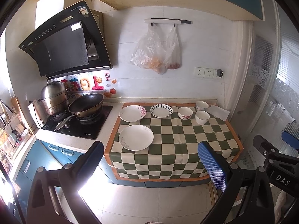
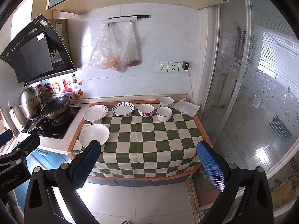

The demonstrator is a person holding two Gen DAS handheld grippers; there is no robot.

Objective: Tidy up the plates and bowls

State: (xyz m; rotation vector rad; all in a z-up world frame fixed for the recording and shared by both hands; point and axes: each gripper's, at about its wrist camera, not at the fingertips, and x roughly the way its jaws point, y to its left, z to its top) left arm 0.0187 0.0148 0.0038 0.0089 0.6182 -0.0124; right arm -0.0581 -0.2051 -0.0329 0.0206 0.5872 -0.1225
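Both your grippers, left gripper [image 1: 150, 160] & right gripper [image 2: 149, 160], hang jaws wide, empty (nothing stacked yet). Approach the near plate [image 1: 136, 137] low, grip rim squarely.

Free room and obstacles on the checked counter

The front and right part of the checked cloth [image 2: 149, 145] is left bare, so open passage is offered there from the counter's front edge. The left front is taken up by a white plate [image 2: 94, 135], and the back is barred by a row: a floral plate [image 2: 95, 113], a striped plate [image 2: 123, 108], a rose bowl [image 2: 146, 110], a dark-rimmed bowl [image 2: 164, 113] and, behind it, a further bowl [image 2: 166, 101]. Narrow gaps are seen between these. Passage to the left is blocked by the wok [image 1: 86, 105] and its handle on the stove, and overhead by two hanging bags [image 1: 157, 50] against the wall.
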